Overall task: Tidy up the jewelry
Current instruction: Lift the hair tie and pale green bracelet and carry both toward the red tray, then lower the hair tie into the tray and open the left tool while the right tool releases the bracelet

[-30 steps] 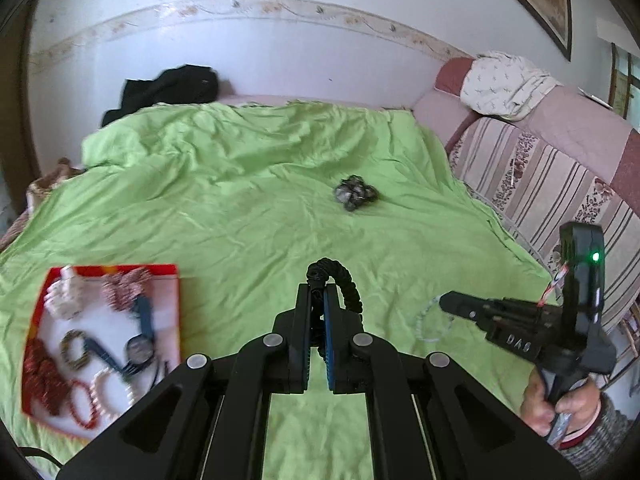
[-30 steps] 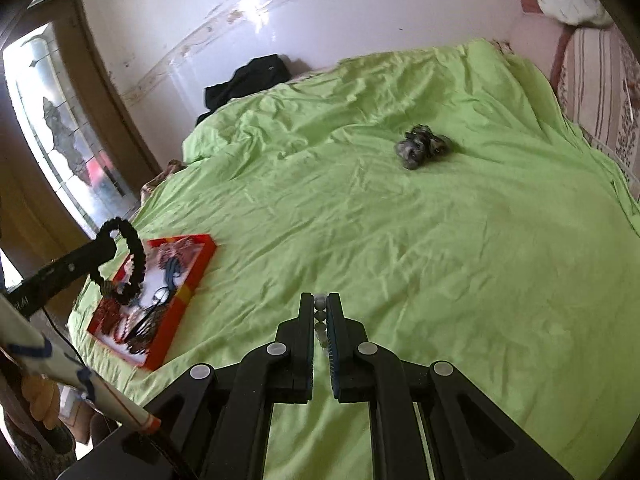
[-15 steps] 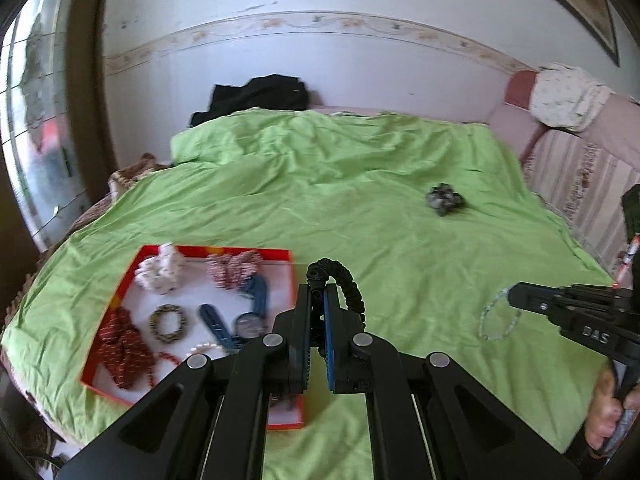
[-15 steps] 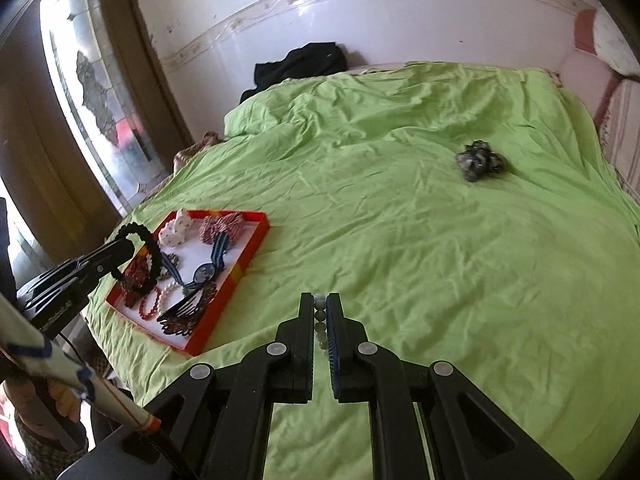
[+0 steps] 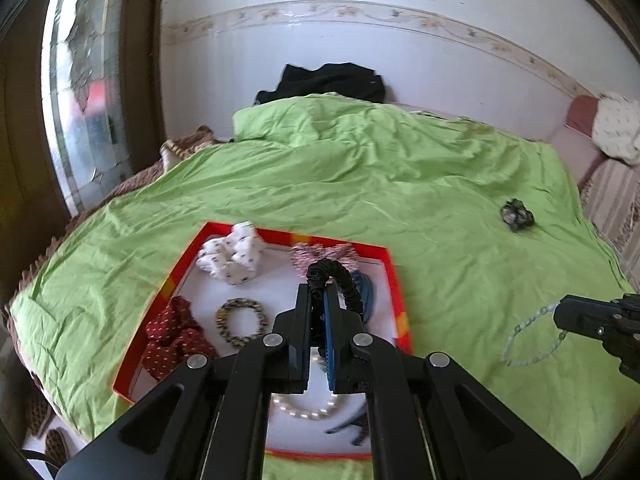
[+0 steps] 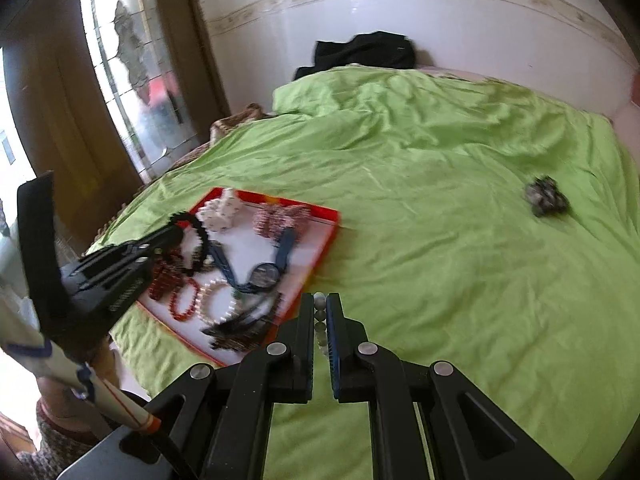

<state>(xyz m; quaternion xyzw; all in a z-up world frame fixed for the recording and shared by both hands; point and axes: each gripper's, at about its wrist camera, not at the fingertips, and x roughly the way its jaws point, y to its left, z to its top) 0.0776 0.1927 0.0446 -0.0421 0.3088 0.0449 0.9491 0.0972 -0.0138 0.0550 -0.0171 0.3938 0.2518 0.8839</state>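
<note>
Over red tray point(image 5: 394, 276) on green bed point(image 5: 400, 184): left gripper point(image 5: 318, 300) fingers clamp black braided bracelet point(image 5: 344, 278); right gripper point(image 6: 320, 312), near tray's right edge, fingers pinch pale beaded bracelet point(image 5: 532, 340).

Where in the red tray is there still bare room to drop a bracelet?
Free: white floor of the red tray between white scrunchie and leopard hair tie. Crowded: the near end around the pearl bracelet and dark red scrunchie.
</note>
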